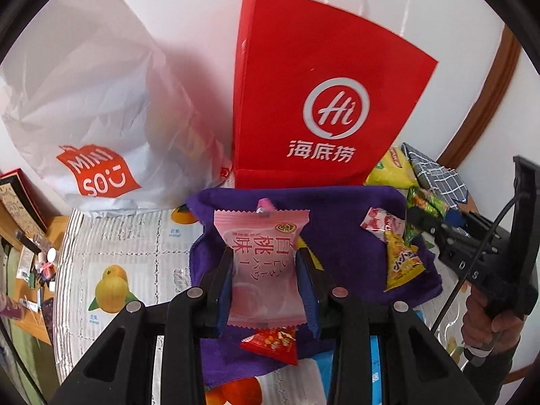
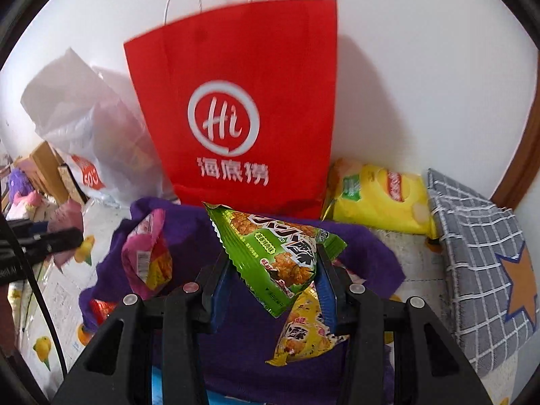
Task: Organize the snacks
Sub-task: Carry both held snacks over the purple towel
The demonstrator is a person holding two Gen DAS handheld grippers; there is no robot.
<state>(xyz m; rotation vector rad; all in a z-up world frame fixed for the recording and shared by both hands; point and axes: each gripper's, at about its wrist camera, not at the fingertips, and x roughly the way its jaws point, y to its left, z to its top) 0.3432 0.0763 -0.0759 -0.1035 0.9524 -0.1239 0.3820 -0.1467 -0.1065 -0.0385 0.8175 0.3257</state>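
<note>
Both grippers are loaded right now: the left gripper is clamped on a pink peach-flavour packet, and the right gripper has its pads pressed on a green triangular snack pack, both held up above the purple cloth. Just behind that cloth stands the red paper bag, which I'd guess is where they're headed, with a white plastic bag slumped off to the cloth's left side. More loose snacks are on the cloth, like a yellow packet and a small red one. Risk-wise: the green pack is only pinched near one corner, so it could swivel or slip out, and nudging the paper bag's rim could tip it over.
</note>
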